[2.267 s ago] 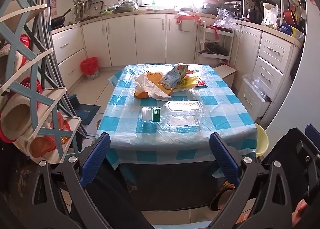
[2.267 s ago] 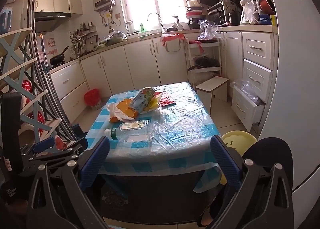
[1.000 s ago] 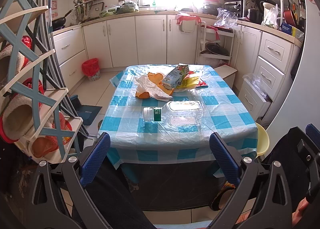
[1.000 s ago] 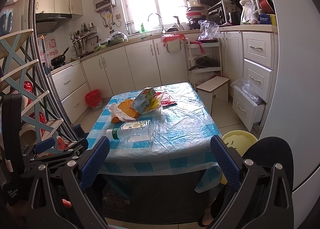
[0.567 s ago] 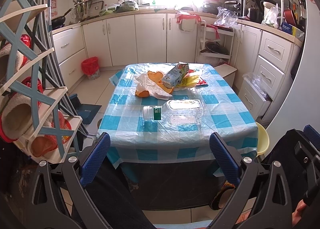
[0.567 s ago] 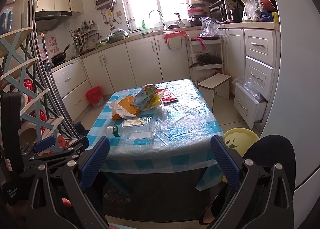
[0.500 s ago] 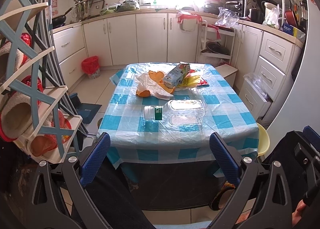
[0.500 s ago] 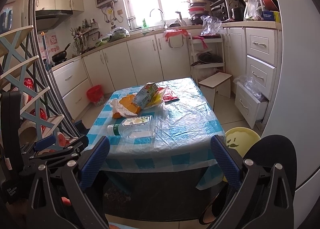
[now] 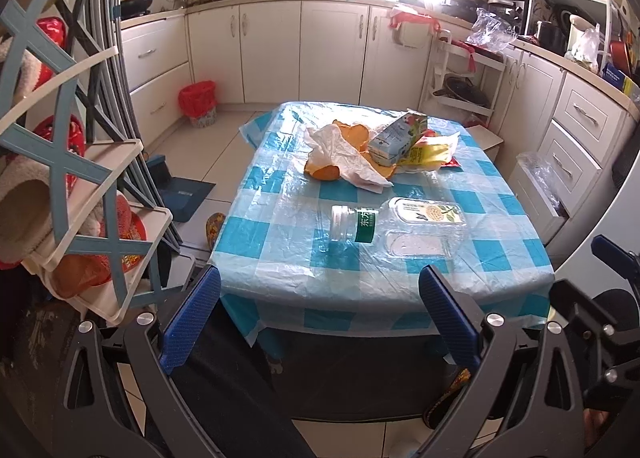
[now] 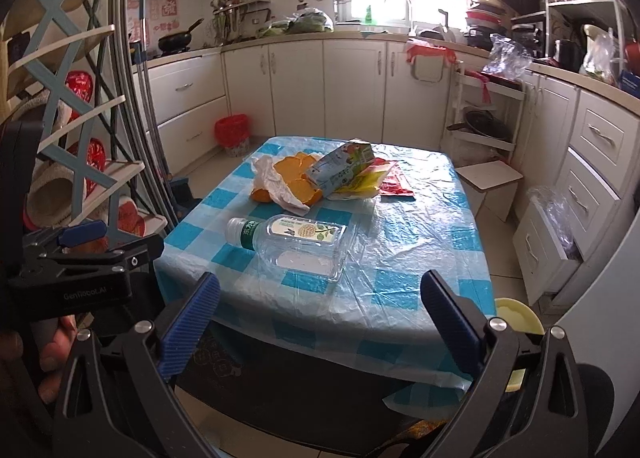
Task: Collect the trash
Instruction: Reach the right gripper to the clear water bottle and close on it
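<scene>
A blue-checked table (image 9: 280, 270) (image 10: 420, 298) carries the trash. An empty clear plastic bottle (image 9: 396, 223) (image 10: 292, 242) with a green label lies on its side near the front edge. Behind it sit orange peels (image 9: 322, 171) (image 10: 298, 173) under a crumpled white tissue (image 9: 344, 157) (image 10: 276, 181), a tilted drink carton (image 9: 398, 135) (image 10: 344, 165), a yellow wrapper (image 9: 432, 149) (image 10: 366, 179) and a red packet (image 10: 394, 183). My left gripper (image 9: 320, 318) hangs open before the table's front edge, holding nothing. My right gripper (image 10: 320, 322) is open too, empty, with the left gripper body at its left.
A red-lined bin (image 9: 198, 101) (image 10: 232, 133) stands on the floor by the far cabinets. A shoe rack (image 9: 68, 177) fills the left side. A small stool (image 10: 490, 181) and an open drawer (image 10: 548, 234) sit right of the table; a yellow stool (image 10: 516, 318) is by its front corner.
Both grippers have drifted a little closer to the table, so the bottle and trash pile look larger. Both stay open and empty.
</scene>
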